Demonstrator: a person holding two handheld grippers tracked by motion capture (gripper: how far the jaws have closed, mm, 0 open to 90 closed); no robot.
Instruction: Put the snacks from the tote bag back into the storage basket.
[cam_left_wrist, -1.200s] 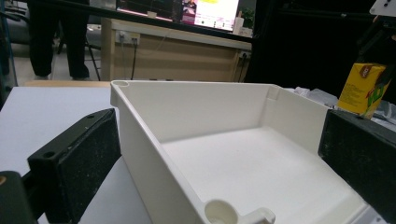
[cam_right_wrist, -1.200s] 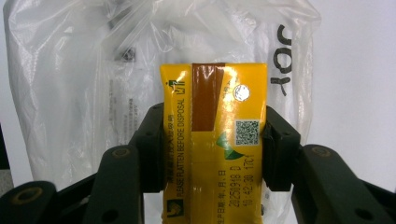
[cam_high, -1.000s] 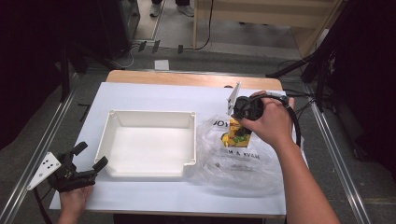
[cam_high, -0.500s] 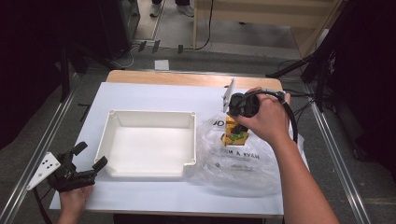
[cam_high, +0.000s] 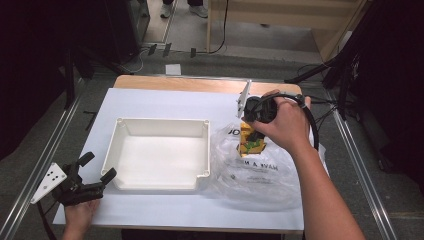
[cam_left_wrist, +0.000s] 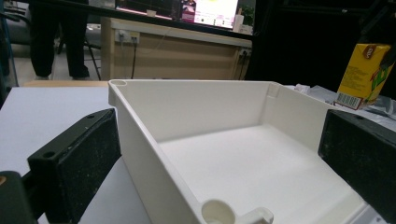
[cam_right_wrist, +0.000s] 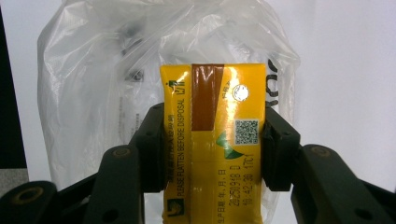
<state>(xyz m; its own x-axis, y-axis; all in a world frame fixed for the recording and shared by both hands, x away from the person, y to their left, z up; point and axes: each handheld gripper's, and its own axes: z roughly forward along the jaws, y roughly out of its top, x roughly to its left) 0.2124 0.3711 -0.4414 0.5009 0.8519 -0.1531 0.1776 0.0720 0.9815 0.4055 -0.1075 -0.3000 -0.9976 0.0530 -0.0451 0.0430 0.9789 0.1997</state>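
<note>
Two tools are working here, and only one is carrying anything. The right tool (cam_high: 254, 131) is clamping a yellow carton (cam_right_wrist: 214, 140) across its narrow width, one pad (cam_right_wrist: 154, 144) pressing on each long side, so the carton's long axis is running straight out along the jaws. In the right gripper view the foil straw hole is facing the camera, and a clear bag (cam_right_wrist: 116, 84) is lying behind the carton on the table (cam_high: 165, 102).

Taking the tray (cam_high: 122, 150) as the landmark: the carton is sitting just off the tray's right side, over the bag's (cam_high: 260, 175) near edge, seemingly lifted off the table rather than resting on it. The left gripper view is showing it (cam_left_wrist: 363, 74) beyond the tray's (cam_left_wrist: 187, 100) far right corner, tilted and above the rim line. The tray's open hollow is lying to the carton's left, so the coming move is probably a short carry leftward over the right wall, then down.

The left tool (cam_high: 90, 180) is idling with jaws spread wide and nothing between them, just off the tray's front left corner, pads (cam_left_wrist: 77, 163) pointing across the hollow. It is nearer the tray, but the right hand (cam_high: 282, 125) is nearer the carton and already gripping it. One thing worth watching: the bag may be dragging along if it is clinging to the carton.
</note>
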